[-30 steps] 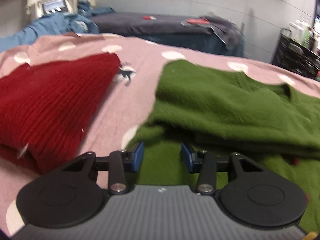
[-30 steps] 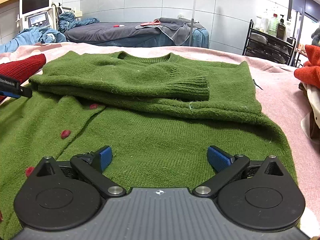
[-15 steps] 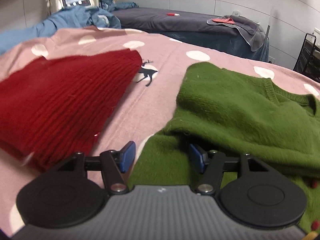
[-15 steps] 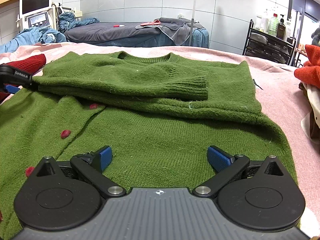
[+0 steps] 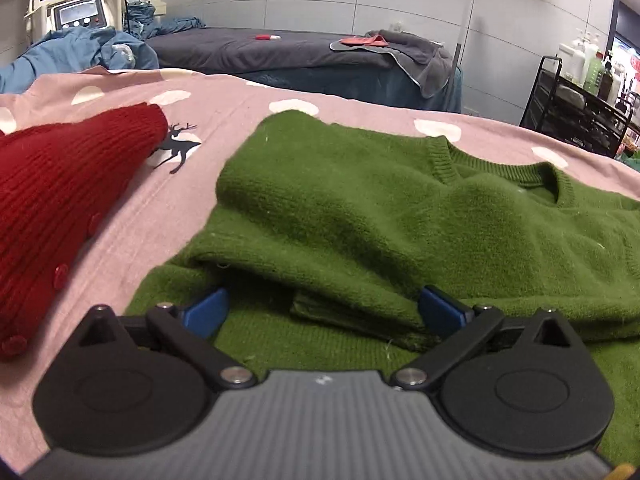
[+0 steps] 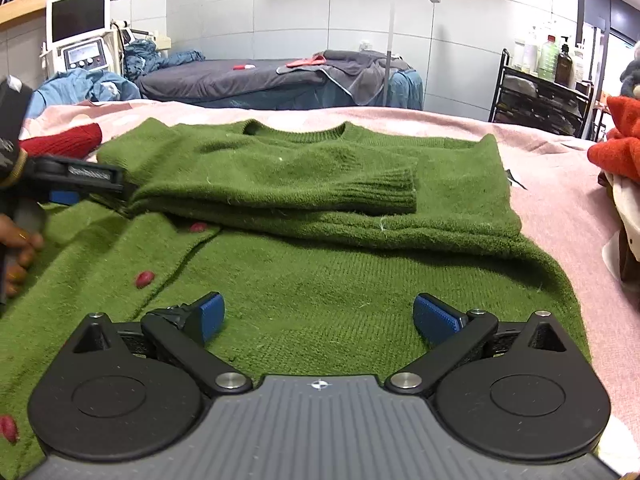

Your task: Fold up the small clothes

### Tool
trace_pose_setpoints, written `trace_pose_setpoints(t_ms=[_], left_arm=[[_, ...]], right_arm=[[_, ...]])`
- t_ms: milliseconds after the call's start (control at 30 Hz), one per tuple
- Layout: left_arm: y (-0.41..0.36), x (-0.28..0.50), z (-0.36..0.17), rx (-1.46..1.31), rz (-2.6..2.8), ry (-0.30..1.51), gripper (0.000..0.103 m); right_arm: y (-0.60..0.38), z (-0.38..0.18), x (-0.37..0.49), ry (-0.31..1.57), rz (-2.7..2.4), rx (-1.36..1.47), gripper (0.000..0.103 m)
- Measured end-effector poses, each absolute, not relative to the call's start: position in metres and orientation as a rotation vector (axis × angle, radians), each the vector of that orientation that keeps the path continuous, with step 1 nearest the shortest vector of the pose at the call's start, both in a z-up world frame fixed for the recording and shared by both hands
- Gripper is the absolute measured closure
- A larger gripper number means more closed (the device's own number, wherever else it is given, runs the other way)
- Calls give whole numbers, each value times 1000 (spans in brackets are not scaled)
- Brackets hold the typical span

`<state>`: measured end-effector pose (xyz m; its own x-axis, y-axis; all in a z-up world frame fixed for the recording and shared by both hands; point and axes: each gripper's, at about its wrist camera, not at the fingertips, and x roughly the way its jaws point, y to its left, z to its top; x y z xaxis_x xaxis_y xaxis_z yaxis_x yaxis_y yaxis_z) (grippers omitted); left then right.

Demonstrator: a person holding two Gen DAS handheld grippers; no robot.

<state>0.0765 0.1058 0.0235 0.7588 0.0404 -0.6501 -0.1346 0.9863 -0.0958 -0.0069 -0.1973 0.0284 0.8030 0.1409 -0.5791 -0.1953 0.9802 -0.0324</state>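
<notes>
Left tongs (image 5: 324, 312): jaws have just been opening and now stand wide apart. The folded-over edge of the green cardigan (image 5: 400, 232) lies between the blue pads (image 5: 206, 312), but nothing presses on it. Compared with a second ago, the view sits closer in and the fold rests on the layer below.

Right tongs (image 6: 318, 316): jaws apart, hovering over the lower front of the cardigan, empty. Same spot as a second ago.

The cardigan lies flat on the pink spotted bedspread (image 5: 224, 128), collar away from the cameras, sleeve cuff (image 6: 394, 192) laid across the chest, red buttons (image 6: 145, 279) showing on the lower panel. A red knit (image 5: 60, 200) sits just beside it on its left.

Reading: the left side fold looks released and set. Sleeves appear in; a bottom-to-collar fold probably remains.
</notes>
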Motion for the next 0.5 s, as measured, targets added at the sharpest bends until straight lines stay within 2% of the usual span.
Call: trace_pose_setpoints(t_ms=[167, 267, 367, 500], left_arm=[[114, 73, 19, -172, 75, 687, 0], [110, 74, 17, -150, 83, 684, 0], [110, 71, 18, -163, 77, 678, 0], [109, 70, 18, -161, 77, 677, 0]], right_arm=[[-192, 56, -9, 462, 267, -123, 0], [-184, 71, 23, 429, 248, -221, 0], [-204, 74, 66, 459, 175, -129, 0], [-237, 61, 117, 630, 128, 121, 0]])
